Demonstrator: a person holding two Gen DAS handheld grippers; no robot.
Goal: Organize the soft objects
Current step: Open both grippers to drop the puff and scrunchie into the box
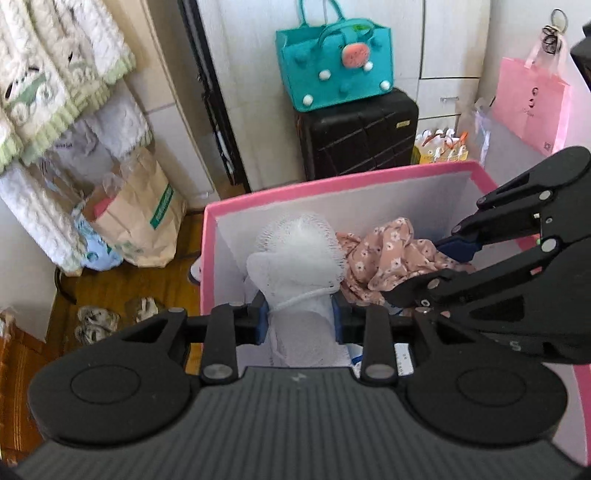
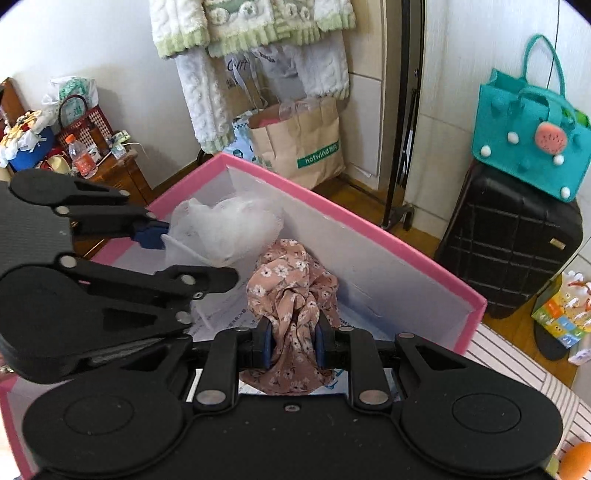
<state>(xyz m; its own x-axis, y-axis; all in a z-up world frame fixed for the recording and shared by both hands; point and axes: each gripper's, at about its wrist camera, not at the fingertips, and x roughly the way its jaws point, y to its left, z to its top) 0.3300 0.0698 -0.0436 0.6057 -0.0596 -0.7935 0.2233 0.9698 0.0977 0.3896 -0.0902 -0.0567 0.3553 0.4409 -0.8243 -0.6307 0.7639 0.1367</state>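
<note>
Beyond the pink box [image 1: 332, 184], teal bag [image 1: 334, 66] atop black suitcase [image 1: 358, 136].

A black hard-shell suitcase [image 1: 357, 134] stands by the wall with a teal felt tote bag [image 1: 334, 68] sitting on top. Left of the suitcase, past a dark pole, a brown paper shopping bag [image 1: 142, 218] rests on the wood floor beneath hanging fleece garments [image 1: 55, 74].

White walls [image 2: 92, 48] glowing in daylight, wooden floor [image 1: 122, 284] showing at lower left, black suitcase [image 1: 356, 134] standing at upper centre bearing a teal felt bag [image 1: 334, 66], fleecy garments [image 2: 255, 29] hanging at top, brown paper bag [image 2: 299, 140] sitting beneath.
</note>
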